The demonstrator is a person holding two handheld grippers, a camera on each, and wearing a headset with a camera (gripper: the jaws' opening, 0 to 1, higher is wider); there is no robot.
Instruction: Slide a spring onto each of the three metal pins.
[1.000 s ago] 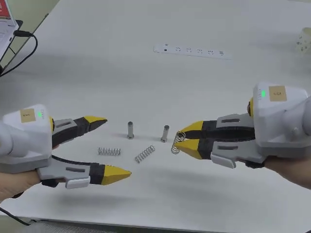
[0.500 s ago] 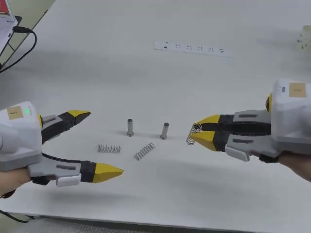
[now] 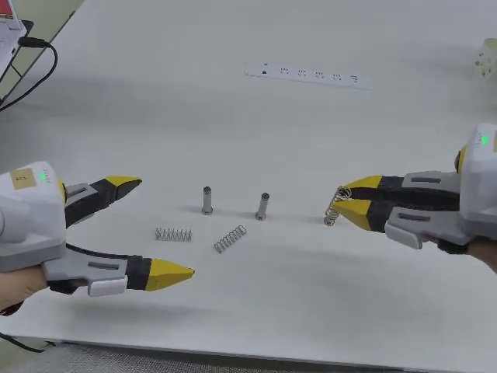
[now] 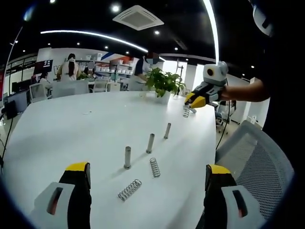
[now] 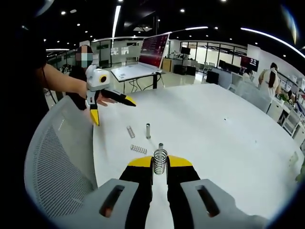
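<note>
The left gripper (image 3: 165, 227) is observed with its jaws spread wide, nothing between them. A loose spring (image 3: 172, 234) and a second spring (image 3: 230, 238) are noted lying on the table (image 3: 233, 311), near one upright pin (image 3: 207, 200) and another pin (image 3: 263, 206). Well to their right, a third spring (image 3: 336, 203) is pinched in the right gripper (image 3: 345, 203).
</note>
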